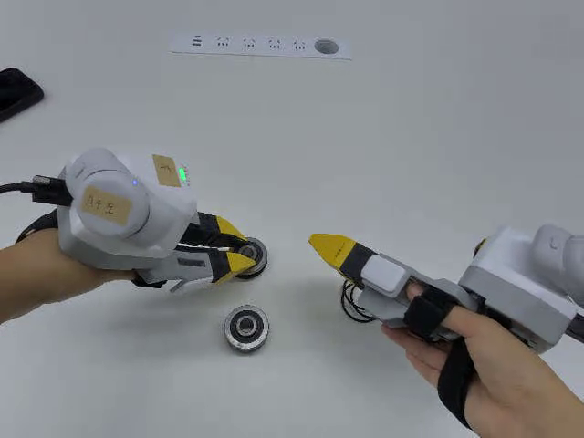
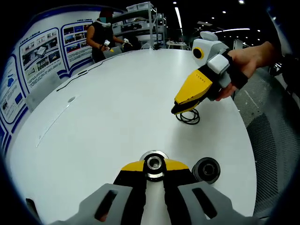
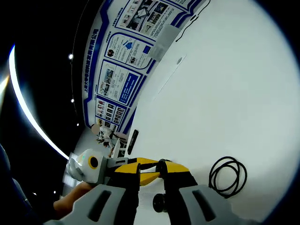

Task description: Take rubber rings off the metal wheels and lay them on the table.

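Slippage is the chief risk. Head view: the left tongs (image 1: 239, 259) are clamped on a metal wheel (image 1: 255, 256) at 9 o'clock; whether its ring is on cannot be told. The second wheel (image 1: 246, 328), black ring on, lies loose at 6 o'clock. The right tongs (image 1: 330, 246), closed and empty, hover at 3 o'clock over loose rubber rings (image 1: 350, 304) on the surface (image 1: 411, 137). Left gripper view: the left tongs (image 2: 154, 167) pinch the metal wheel (image 2: 154, 162) by its rim at 6 o'clock, so a hard pull could pop it free and send it rolling. Right gripper view: the rubber rings (image 3: 228, 176) lie at 4 o'clock beside the right tongs (image 3: 157, 168); a careless sweep might drag them away.
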